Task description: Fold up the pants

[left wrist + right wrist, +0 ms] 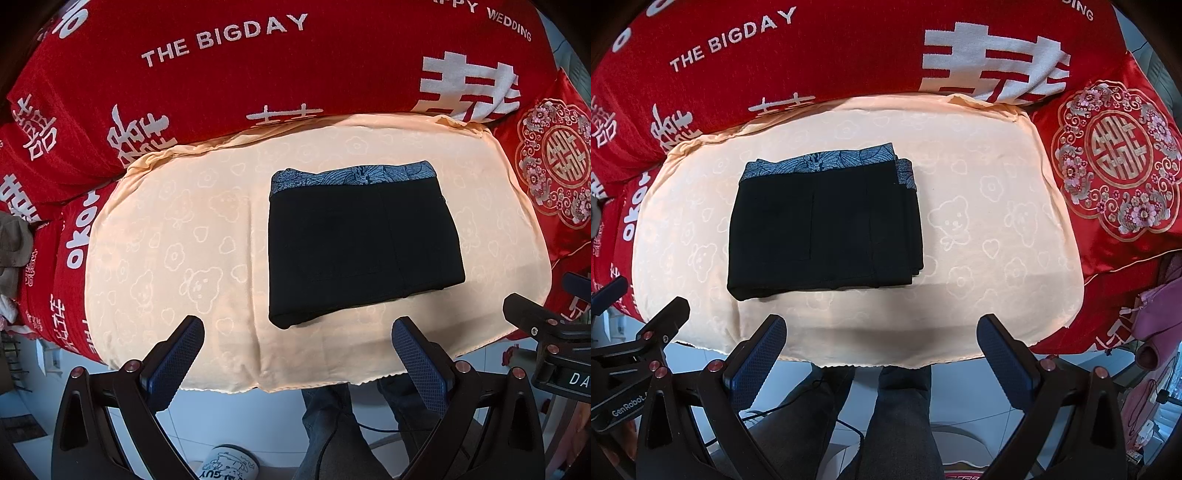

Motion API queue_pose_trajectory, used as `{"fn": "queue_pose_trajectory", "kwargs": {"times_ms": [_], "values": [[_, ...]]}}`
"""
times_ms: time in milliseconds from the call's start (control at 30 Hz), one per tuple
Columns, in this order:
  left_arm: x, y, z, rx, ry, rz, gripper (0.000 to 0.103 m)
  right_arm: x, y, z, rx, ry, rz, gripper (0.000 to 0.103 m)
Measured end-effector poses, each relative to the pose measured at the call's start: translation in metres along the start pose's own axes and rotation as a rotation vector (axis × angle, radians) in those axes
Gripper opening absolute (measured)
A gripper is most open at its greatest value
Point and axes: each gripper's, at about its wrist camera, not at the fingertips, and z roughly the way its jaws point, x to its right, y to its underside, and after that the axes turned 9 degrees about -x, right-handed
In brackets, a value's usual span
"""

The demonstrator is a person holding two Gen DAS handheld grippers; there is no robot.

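Note:
The black pants lie folded into a compact rectangle on a peach towel, with a blue patterned waistband at the far edge. They also show in the right wrist view. My left gripper is open and empty, held near the towel's front edge, short of the pants. My right gripper is open and empty, also near the front edge, to the right of the pants. The right gripper's body shows at the right edge of the left wrist view.
The peach towel covers a seat draped in a red blanket with white lettering. A red embroidered cushion lies at the right. A person's legs and a tiled floor are below. A cup stands on the floor.

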Motion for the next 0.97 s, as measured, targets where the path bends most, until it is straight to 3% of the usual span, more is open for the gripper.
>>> {"fn": "queue_pose_trajectory", "kwargs": {"times_ms": [967], "values": [[-0.0021,-0.0015,0.0001,0.011,0.017,0.001,0.102,-0.0028,-0.0005,0.0037,-0.006,0.003,-0.002,0.103]]}}
